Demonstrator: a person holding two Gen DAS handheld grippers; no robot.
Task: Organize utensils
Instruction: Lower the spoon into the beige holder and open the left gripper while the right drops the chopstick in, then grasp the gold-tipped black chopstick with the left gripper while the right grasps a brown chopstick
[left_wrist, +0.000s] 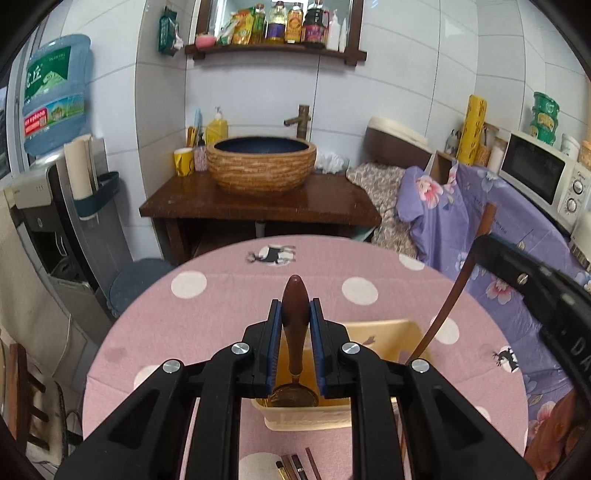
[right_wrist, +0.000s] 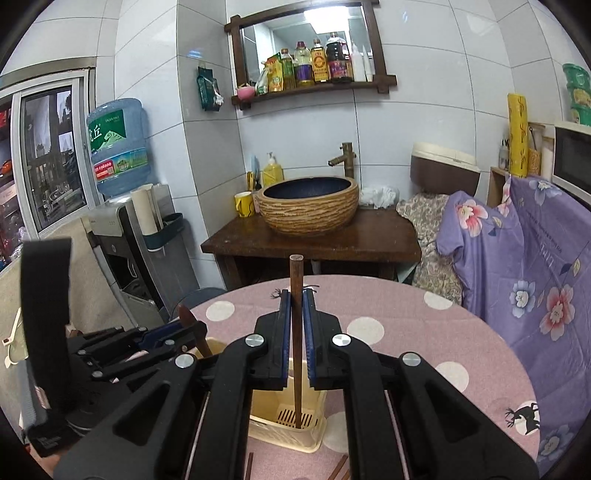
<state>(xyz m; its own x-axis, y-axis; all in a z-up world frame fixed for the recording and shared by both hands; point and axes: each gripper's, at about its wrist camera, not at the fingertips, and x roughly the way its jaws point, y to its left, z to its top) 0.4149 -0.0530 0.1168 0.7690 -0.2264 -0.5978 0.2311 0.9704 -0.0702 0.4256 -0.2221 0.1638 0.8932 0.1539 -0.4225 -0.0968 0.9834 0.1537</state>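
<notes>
A cream plastic utensil holder (left_wrist: 384, 334) (right_wrist: 266, 410) stands on the pink dotted round table. My left gripper (left_wrist: 295, 314) is shut on a spoon's dark wooden handle (left_wrist: 294, 295); its brass bowl (left_wrist: 293, 396) hangs down inside the holder. My right gripper (right_wrist: 295, 306) is shut on a brown wooden chopstick (right_wrist: 296, 280) held upright, its lower tip down on the holder's slotted floor. The left gripper (right_wrist: 173, 338) shows at the left of the right wrist view. The chopstick also shows slanting in the left wrist view (left_wrist: 448, 299). More chopsticks (left_wrist: 297, 466) (right_wrist: 338, 469) lie on the table near the holder.
The table (left_wrist: 221, 306) (right_wrist: 424, 332) has a pink cloth with white dots. Behind it stand a wooden washstand with a woven-look basin (left_wrist: 260, 164), a water dispenser (left_wrist: 55, 122) at left, and purple flowered cloth (right_wrist: 524, 273) with a microwave (left_wrist: 543, 173) at right.
</notes>
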